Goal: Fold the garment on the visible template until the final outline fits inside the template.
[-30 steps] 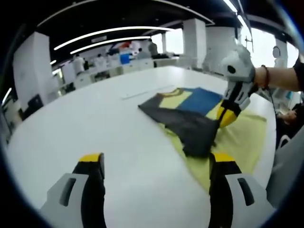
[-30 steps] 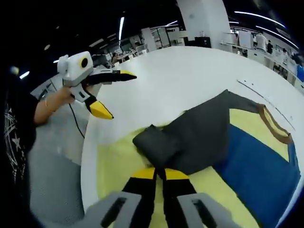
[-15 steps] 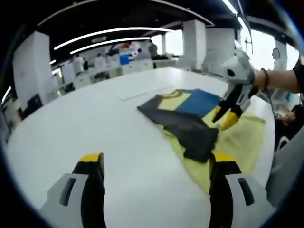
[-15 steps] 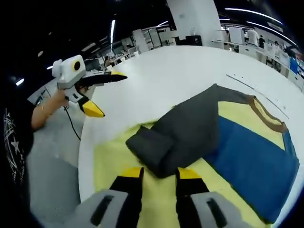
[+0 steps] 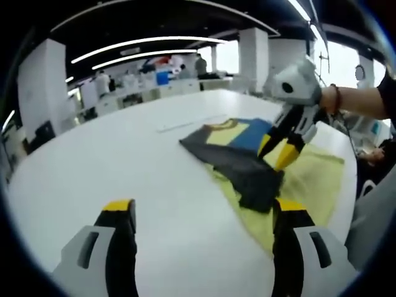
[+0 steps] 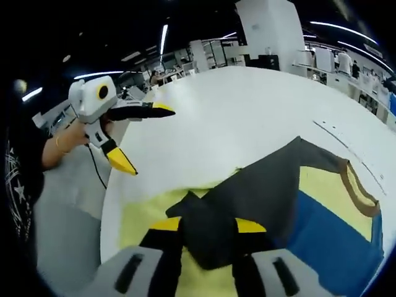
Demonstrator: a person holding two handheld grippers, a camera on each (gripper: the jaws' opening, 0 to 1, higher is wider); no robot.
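The grey, yellow and blue colour-block garment (image 5: 238, 151) lies partly folded on a pale yellow rectangular template sheet (image 5: 315, 176), which sits on the big round white table (image 5: 124, 161). In the left gripper view, the left gripper (image 5: 204, 213) has its yellow-tipped jaws spread wide over bare table, holding nothing, well short of the cloth. The right gripper (image 5: 277, 148) comes in from the right, jaws apart, tips just above the dark grey folded part. In the right gripper view its jaws (image 6: 209, 226) straddle the grey fold of the garment (image 6: 272, 198), not clamped on it as far as one can tell. The left gripper (image 6: 139, 139) hangs open off to the left, away from the sheet (image 6: 145, 213).
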